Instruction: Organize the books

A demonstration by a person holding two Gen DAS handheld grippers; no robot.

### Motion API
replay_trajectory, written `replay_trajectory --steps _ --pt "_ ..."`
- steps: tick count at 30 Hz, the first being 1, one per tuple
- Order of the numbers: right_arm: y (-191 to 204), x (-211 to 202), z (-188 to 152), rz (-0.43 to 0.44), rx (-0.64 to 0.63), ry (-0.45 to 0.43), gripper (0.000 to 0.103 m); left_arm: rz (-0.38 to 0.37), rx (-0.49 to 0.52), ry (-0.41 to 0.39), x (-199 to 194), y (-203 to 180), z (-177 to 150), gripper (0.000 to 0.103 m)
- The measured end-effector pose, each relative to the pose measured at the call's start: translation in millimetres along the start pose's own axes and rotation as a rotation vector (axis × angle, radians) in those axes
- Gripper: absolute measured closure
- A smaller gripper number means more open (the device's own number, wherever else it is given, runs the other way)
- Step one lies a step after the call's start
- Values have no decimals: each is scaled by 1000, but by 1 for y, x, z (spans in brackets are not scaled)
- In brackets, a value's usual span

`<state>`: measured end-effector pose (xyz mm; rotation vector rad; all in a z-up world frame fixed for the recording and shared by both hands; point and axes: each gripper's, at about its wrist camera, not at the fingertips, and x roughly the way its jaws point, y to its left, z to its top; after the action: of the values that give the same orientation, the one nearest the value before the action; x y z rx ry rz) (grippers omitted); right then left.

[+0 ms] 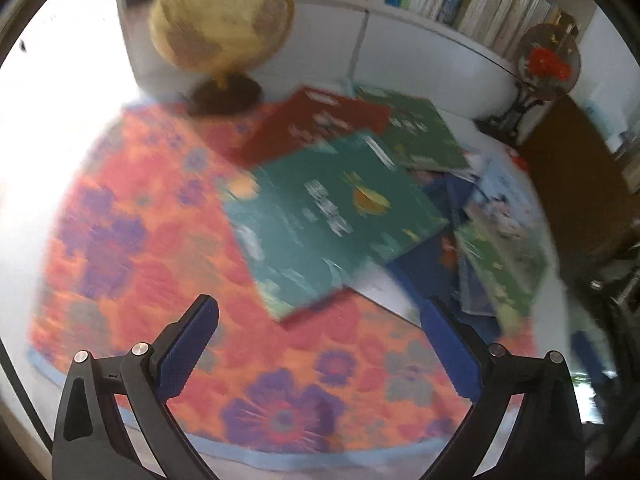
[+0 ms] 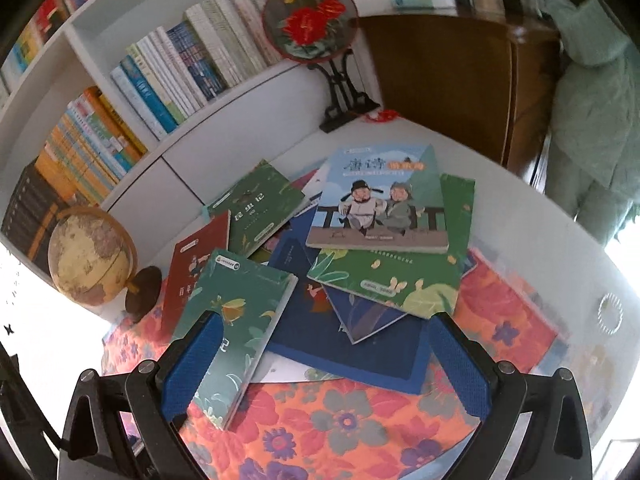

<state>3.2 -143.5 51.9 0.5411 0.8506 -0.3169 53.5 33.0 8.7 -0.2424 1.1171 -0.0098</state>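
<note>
Right wrist view is showing a loose heap of thin picture books (image 2: 360, 264) lying overlapped on a floral cloth (image 2: 340, 420), spreading away from the globe (image 2: 90, 256) toward a round embroidered fan on a stand (image 2: 310, 16). Nearest the globe, a red book (image 2: 196, 264) is sitting under a teal book (image 2: 244, 320); farther off, a pale blue book with two cartoon figures (image 2: 380, 200) is topping a green one (image 2: 400, 276) and navy covers. Right gripper (image 2: 326, 360) is hovering with fingers spread, grasping nothing. Left wrist view, blurred, is showing the left gripper (image 1: 320, 344) likewise released above bare cloth, the teal book just beyond it. Only the right view is catching a person's quilted sleeve (image 2: 588, 92) and the shelved books (image 2: 168, 80) behind the globe clearly.
</note>
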Motion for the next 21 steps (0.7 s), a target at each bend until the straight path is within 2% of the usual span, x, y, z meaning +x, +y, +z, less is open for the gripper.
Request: replay_trajectory --steps 3,5,8,11,14,16,17,21 --pt "-1 13 -7 46 85 44 2 -36 4 28 6 -9 -5 2" --pt "-2 19 -10 22 120 52 5 -7 24 15 6 -12 -4 2" --pt "-8 24 -12 -22 98 67 5 2 58 0 9 -13 -1 2" --pt "-21 28 -10 -24 68 67 5 27 165 -36 12 -15 6 2" --pt "-29 41 0 19 -44 108 5 43 248 -66 21 -10 20 2" --pt "-28 53 2 59 -120 138 5 9 284 -46 33 -2 34 2" --pt "-27 63 0 116 -148 177 5 -5 295 -35 39 3 40 3" --pt "-19 90 -10 275 -125 270 5 -65 371 0 65 17 65 3"
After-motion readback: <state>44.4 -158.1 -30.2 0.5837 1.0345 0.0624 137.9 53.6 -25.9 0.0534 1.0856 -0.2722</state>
